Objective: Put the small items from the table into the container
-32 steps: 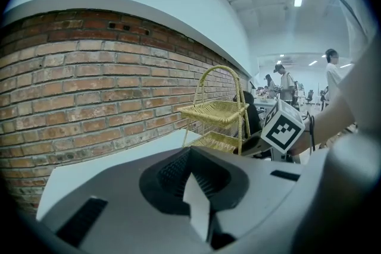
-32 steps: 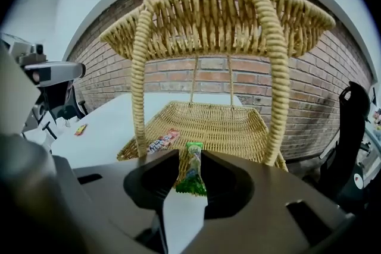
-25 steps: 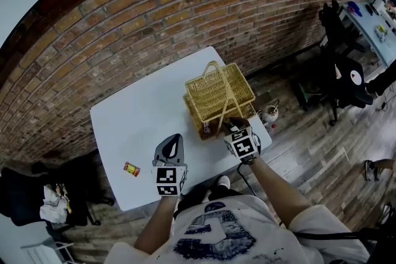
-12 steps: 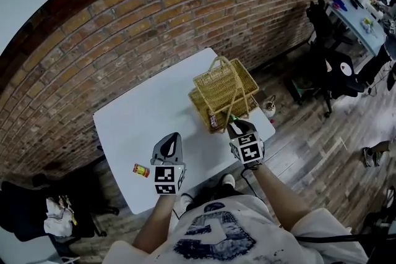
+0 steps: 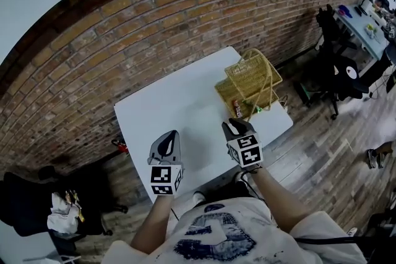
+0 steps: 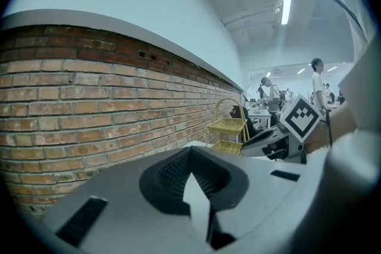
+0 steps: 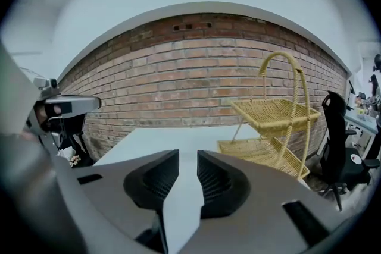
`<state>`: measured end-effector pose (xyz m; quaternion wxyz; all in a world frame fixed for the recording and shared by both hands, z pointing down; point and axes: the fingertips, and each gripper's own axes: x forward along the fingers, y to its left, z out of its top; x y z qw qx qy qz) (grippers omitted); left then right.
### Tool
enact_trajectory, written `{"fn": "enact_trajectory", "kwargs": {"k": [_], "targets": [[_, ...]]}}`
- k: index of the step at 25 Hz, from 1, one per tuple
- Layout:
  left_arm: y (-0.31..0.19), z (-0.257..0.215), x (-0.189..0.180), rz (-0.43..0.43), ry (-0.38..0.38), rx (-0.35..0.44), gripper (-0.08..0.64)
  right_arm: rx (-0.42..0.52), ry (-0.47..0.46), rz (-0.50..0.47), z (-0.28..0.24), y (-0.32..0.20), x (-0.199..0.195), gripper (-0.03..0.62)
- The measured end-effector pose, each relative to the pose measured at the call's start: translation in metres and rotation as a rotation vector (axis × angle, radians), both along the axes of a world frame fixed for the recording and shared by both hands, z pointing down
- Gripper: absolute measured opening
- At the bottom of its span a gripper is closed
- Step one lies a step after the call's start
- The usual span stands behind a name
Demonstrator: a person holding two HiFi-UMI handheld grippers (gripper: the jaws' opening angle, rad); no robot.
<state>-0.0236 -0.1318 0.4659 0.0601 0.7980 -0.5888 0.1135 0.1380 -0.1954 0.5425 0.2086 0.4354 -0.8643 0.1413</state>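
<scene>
Holding nothing, both tongs hang above the near side of the table.

1. Left gripper: jaws brought together at the tips, nothing between the pads. Points out over the tabletop toward the brick wall.
2. Right gripper: jaws a narrow way apart, with bare tabletop showing through the gap and nothing gripped. Faces the basket, near it but not touching.
3. Table: white and smooth. No loose item can be made out on the part in sight, and the grippers cover some of the near edge.
4. Wicker basket: the container. It has two tiers under an arched handle and stands at the table's far right corner. A brown-red item and a green item lie at its lower tier, and the upper tier looks empty.
5. Small red item: seen at the table's left edge. Whether it rests on the table or lies beyond it cannot be told.

Handling, as judged: the items are small and likely light, probably packets or tins. They are apt to skid on the smooth top, so take each across its short side with a slim opening. The basket is light open weave and could shift if knocked. Enter the lower tier from the front, clear of the handle.
</scene>
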Motion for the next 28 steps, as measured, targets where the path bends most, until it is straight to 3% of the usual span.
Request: {"fn": "enact_trajectory", "kwargs": {"k": [13, 28], "targets": [[0.068, -0.031, -0.104, -0.076, 0.023, 0.073, 0.048, 0.131, -0.096, -0.072, -0.069, 0.063, -0.113, 0.098], [0.104, -0.041, -0.142, -0.12, 0.053, 0.107, 0.048, 0.187, -0.122, -0.067, -0.092, 0.095, -0.142, 0.067]]}}
